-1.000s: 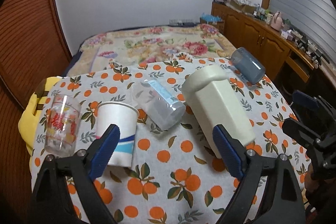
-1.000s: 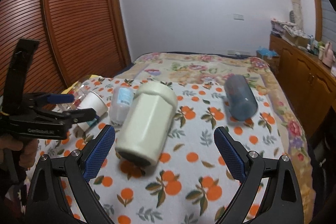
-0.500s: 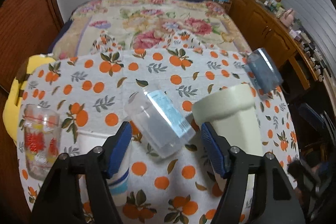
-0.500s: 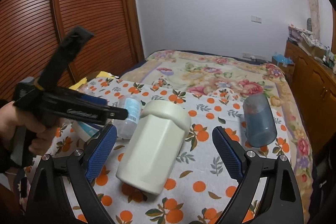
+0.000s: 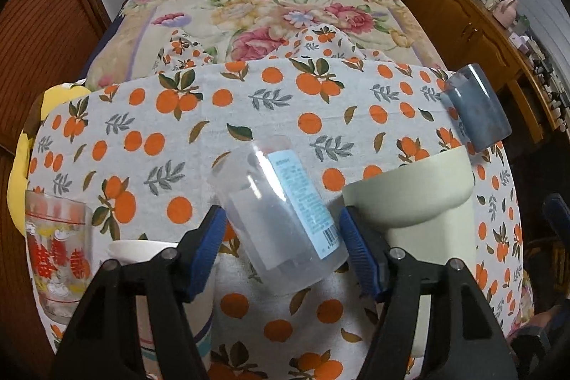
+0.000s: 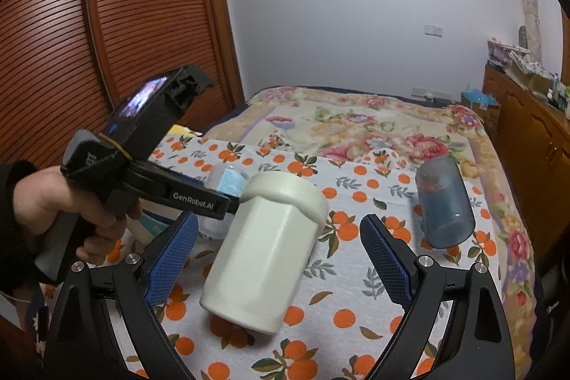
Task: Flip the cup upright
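A clear plastic cup point(image 5: 281, 212) with a blue label lies on its side on the orange-print cloth point(image 5: 285, 102). My left gripper point(image 5: 283, 244) is open, its blue pads on either side of this cup, close to its walls. A cream cup point(image 6: 265, 248) lies on its side to the right; it also shows in the left wrist view point(image 5: 424, 212). My right gripper point(image 6: 278, 259) is open, with the cream cup between its fingers. A blue-grey cup point(image 6: 445, 202) lies on its side at the far right.
A printed glass point(image 5: 57, 248) and a white paper cup point(image 5: 142, 248) stand upright at the left. A floral bedspread point(image 5: 270, 2) lies beyond the table. A wooden cabinet point(image 5: 473, 24) runs along the right. A slatted wooden door point(image 6: 107, 24) is on the left.
My left gripper has moved forward and down over the clear cup, and its jaws have narrowed around it. My right gripper has edged closer to the cream cup.
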Available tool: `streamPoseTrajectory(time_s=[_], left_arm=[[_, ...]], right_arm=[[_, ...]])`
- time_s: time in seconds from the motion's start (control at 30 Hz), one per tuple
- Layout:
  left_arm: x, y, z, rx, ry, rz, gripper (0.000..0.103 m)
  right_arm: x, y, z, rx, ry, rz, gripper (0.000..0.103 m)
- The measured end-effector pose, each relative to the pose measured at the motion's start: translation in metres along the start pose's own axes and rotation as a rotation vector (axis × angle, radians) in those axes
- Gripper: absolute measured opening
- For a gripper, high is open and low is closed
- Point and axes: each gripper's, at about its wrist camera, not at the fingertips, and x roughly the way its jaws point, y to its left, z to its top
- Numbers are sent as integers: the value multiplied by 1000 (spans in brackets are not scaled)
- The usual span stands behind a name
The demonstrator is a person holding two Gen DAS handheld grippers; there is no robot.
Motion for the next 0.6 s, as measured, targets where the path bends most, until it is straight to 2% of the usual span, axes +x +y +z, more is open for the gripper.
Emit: streamPoseTrajectory(time_s=[0.2, 0.37, 0.5, 0.6], left_arm=[[13, -9, -3, 29, 35, 28, 66], [9, -8, -7, 34, 9, 31, 59], [1, -7, -11, 36, -8, 20, 57], [-19, -6, -18, 34, -62, 4, 57]], right_arm=[[-5, 3, 2, -7, -17, -5, 94], [-9, 2, 2, 1, -30, -8, 94], [-11, 1, 0, 0, -29, -17, 94], [-13, 0, -3, 6, -30, -23, 94]])
